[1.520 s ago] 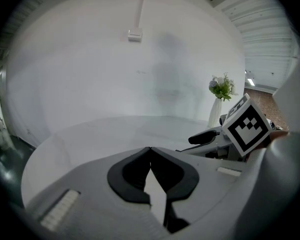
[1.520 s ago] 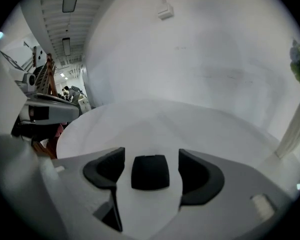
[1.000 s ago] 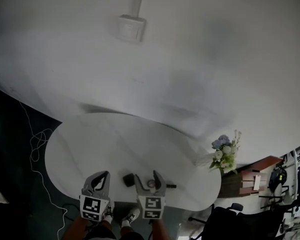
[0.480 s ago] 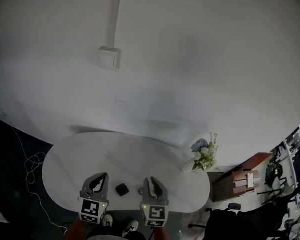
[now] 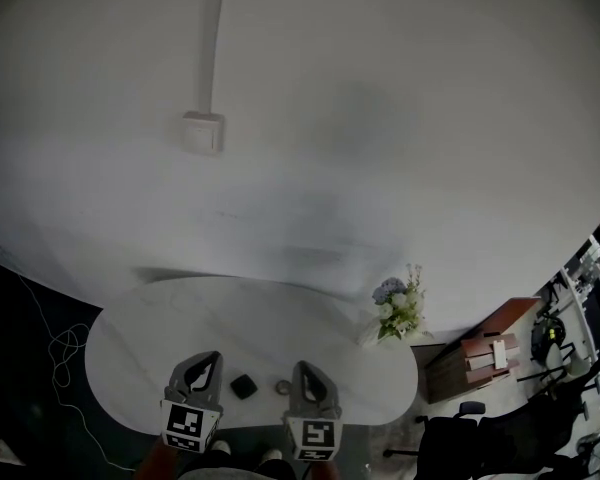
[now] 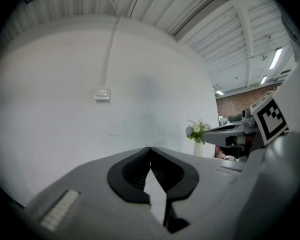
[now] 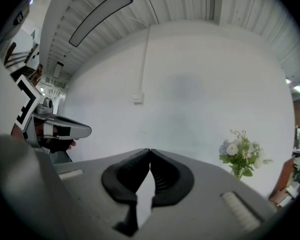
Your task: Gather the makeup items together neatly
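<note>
— So, is either tool holding anything?

— No. The left gripper point(image 6: 150, 150) has its jaws pressed together tip to tip, with only the white wall point(image 5: 400, 118) showing past them. The right gripper point(image 7: 150, 151) is the same: its jaws have just been closing and now meet, with nothing caught between them.

— Where are the makeup things, then?

— On the white oval table point(image 5: 180, 318), close to its near edge. A small black case point(image 5: 243, 386) lies there, and a small round item point(image 5: 282, 387) lies just to its right, near it but not touching. From above, both sit between the two grippers. The round one is too small for me to say what it is.

— And the grippers themselves?

— They're side by side over the near edge of the table, the left one to the left of the case and the right one to the right of the round item. Each points roughly level at the far wall, not down at the tabletop. Neither touches the case or the round item.

— Anything else on that table?

— A vase of flowers point(image 5: 390, 313) at the far right end, well apart from the makeup. On the wall behind there's a switch box point(image 5: 202, 132) with a conduit point(image 5: 218, 38) running up from it. On the dark floor to the left lies a loose white cord point(image 5: 60, 353).
</note>
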Motion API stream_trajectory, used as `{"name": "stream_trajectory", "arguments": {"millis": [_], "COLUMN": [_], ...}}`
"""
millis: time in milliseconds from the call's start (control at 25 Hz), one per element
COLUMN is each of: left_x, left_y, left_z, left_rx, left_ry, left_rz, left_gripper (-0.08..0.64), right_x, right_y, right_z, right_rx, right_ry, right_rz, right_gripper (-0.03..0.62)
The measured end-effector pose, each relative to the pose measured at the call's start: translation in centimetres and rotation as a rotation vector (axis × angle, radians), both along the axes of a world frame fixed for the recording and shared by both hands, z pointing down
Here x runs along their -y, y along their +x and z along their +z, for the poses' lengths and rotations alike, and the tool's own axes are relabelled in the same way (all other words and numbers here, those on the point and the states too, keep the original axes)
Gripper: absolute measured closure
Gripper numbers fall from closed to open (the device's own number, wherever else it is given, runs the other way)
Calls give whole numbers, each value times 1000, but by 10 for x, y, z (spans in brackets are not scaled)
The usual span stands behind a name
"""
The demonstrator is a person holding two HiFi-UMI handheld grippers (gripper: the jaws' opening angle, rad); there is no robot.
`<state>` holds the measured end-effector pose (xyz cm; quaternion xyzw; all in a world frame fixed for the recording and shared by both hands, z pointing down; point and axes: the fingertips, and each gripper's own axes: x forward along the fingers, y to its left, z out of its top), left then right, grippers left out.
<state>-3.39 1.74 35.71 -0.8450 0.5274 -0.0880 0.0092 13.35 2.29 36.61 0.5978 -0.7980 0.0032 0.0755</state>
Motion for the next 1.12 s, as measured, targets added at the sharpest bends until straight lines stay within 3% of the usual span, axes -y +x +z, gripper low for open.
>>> {"name": "stream_trajectory", "arguments": {"millis": [1120], "left_x": [15], "left_y": [-10], "left_z": [11], "left_rx": [-5], "left_ry": [-31], "left_rz": [-11], "left_gripper": [549], "right_x": [15], "right_y": [-6], "right_z": [9], "right_rx": [-13], "right_ry": [-24], "right_rz": [2], "right_gripper": [588]}}
